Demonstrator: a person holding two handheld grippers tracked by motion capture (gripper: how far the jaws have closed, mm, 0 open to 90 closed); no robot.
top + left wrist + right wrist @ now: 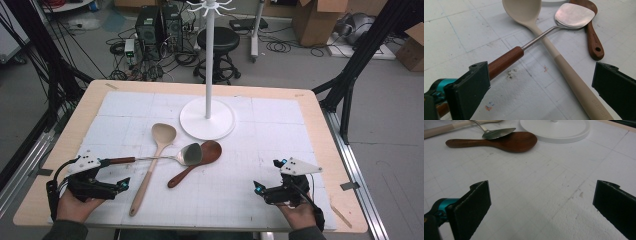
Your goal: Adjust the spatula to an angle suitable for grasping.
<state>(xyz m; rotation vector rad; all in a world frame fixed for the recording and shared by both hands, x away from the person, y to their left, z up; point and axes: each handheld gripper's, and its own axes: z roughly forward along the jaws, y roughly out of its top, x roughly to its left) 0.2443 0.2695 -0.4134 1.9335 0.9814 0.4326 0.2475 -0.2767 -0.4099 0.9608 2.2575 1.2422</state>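
Table (320,150) with white gridded mat is carrying everything; a white stand (207,119) is standing at the far middle, well beyond both tools.

Three utensils are lying in a loose cross ahead of the grippers. Beige spoon (150,165): long axis is running from its bowl at the far end back toward the person, handle end lying just right of the left gripper (107,175). Metal spatula (165,159): long axis is running crosswise, blade resting on the dark wooden spoon (192,165), shaft crossing over the beige spoon, brown handle reaching into the left gripper's mouth.

Left gripper is standing wide open. In the left gripper view the spatula handle (504,61) is passing just beside the left-hand jaw, maybe touching it; cannot tell for sure. Pads are not pressing on it; the other jaw is standing well apart.

Right gripper (270,177) is also standing wide open, holding nothing, hovering over bare mat. From it the wooden spoon (496,143) is lying ahead and to the left, well apart.

Judgement: the spatula handle is the thing in hand. The left hand is far nearer, and closing across the handle's axis looks like the coming move.
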